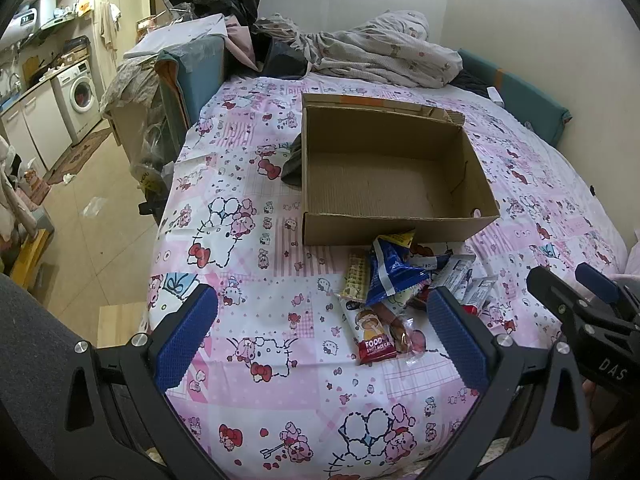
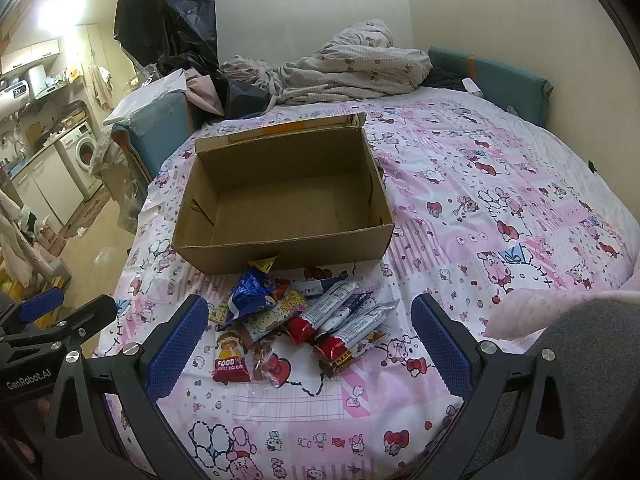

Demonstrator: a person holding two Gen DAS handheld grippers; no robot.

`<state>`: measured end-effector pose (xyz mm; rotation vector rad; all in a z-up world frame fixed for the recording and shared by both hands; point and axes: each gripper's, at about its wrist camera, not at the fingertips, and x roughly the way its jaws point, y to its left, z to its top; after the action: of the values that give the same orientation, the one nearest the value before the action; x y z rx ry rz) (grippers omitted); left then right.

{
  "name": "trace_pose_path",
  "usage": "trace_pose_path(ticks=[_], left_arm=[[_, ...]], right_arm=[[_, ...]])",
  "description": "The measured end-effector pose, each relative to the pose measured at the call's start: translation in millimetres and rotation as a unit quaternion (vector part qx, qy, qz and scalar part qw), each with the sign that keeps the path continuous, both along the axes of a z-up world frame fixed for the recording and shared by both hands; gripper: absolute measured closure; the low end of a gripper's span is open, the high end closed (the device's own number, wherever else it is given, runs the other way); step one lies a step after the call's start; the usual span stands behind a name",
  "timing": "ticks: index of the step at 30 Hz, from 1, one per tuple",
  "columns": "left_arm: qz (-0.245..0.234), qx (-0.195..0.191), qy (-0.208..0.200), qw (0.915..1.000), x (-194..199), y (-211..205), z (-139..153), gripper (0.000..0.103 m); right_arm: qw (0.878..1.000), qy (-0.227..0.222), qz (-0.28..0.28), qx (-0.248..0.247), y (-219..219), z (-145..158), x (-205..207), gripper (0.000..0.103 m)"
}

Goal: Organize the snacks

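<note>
- Snack packets point(image 2: 304, 320) lie heaped on a cartoon-print bedsheet point(image 2: 500, 208), just at 6 o'clock of an empty cardboard box point(image 2: 280, 200).
- The left claw point(image 1: 324, 332) and right claw point(image 2: 308, 340) both hover wide open, holding nothing.
- The foil wrappers look light, crinkly and slippery; a pinch across a packet's flat middle, such as the red-ended bar point(image 2: 352, 332), seems safest.

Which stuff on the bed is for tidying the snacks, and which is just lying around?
For the job:
- snack pile, including the blue packet and the red "FOOD" packet
- empty cardboard box
- left gripper and right gripper, both open

Just lying around:
- crumpled blanket
- black plastic bag
- washing machine
</note>
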<state>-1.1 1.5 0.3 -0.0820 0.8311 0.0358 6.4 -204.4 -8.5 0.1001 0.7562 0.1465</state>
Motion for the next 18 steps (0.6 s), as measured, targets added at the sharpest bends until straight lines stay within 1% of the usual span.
trace_pose_path(ticks=[18], left_arm=[[0.001,0.0,0.001,1.0,0.3,1.4,-1.1,0.0]], right_arm=[[1.0,0.002,0.001,0.0,2.5,-0.2,0.3,0.0]])
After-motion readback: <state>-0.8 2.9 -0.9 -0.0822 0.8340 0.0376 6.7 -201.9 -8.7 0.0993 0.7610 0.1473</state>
